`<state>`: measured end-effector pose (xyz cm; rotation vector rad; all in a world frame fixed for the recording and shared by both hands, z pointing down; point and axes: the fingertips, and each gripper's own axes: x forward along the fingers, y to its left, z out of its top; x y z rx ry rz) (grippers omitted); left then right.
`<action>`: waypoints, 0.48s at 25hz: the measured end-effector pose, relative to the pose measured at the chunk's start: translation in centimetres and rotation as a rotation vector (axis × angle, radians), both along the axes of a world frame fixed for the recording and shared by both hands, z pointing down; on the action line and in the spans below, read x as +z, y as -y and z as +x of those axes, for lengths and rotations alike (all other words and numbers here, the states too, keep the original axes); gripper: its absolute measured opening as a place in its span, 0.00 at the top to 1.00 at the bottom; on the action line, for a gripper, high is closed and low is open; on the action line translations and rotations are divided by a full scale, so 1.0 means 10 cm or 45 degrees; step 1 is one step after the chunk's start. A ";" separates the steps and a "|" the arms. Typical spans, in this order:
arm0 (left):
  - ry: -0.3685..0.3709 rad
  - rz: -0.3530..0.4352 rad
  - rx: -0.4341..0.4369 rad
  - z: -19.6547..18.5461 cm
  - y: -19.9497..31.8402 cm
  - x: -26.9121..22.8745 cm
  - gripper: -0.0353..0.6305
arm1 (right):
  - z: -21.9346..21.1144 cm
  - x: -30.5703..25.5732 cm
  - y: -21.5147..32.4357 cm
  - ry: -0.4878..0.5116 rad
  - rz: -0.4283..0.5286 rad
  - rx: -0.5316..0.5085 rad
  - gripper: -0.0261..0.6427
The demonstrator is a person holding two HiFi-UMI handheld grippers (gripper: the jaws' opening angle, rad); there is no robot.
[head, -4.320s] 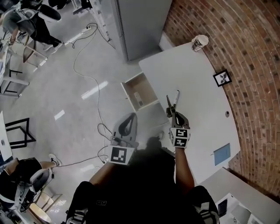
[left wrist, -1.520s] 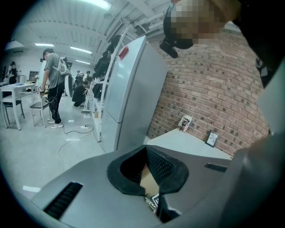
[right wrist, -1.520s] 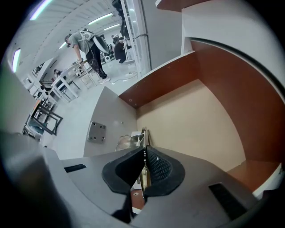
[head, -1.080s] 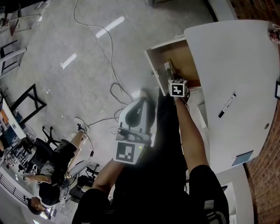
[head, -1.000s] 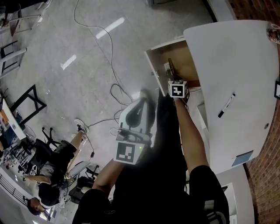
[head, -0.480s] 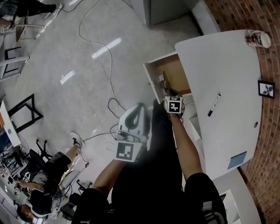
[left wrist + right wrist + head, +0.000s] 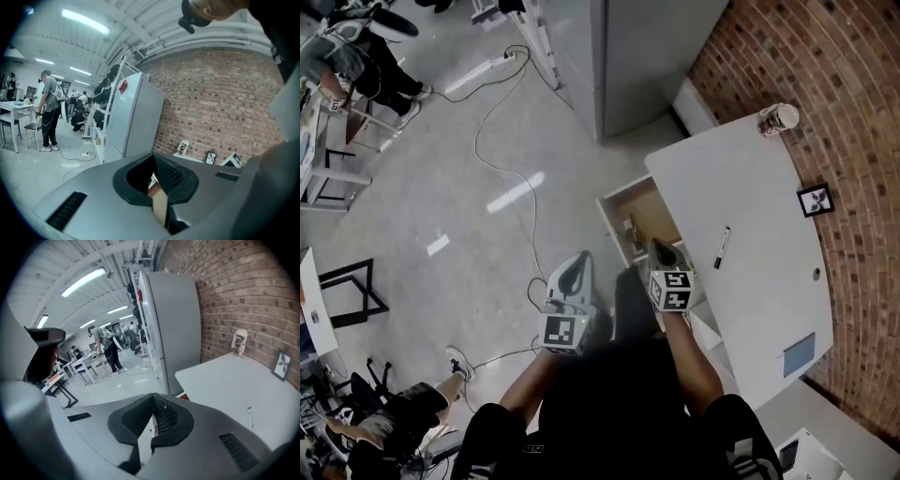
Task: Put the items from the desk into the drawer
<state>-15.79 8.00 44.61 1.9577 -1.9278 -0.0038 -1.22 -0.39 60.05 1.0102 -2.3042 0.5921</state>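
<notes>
Drawer [image 7: 654, 208] open, small item [image 7: 631, 229] inside, marker [image 7: 721, 247] on desk [image 7: 750, 178]

Drawer [image 7: 648, 210] interior partly behind right gripper [image 7: 655, 245]; contents too small to tell; cup [image 7: 776, 118] print unreadable

The head view looks steeply down from high above the desk [image 7: 750, 216] and floor [image 7: 469, 187]. The left gripper view and right gripper view face forward from lower, nearer positions. All three share the desk, cup [image 7: 778, 117] and brick wall [image 7: 834, 103].
</notes>
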 end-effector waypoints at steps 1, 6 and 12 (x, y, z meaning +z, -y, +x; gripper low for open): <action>0.000 0.013 0.004 0.00 -0.03 -0.06 0.95 | 0.01 -0.22 -0.03 0.026 0.042 0.004 0.96; -0.045 0.082 0.030 0.07 -0.13 -0.34 0.95 | 0.14 -1.24 -0.16 0.137 0.275 0.030 0.96; -0.032 0.142 0.082 0.14 -0.21 -0.57 0.95 | 0.29 -2.14 -0.57 0.204 0.538 0.033 0.96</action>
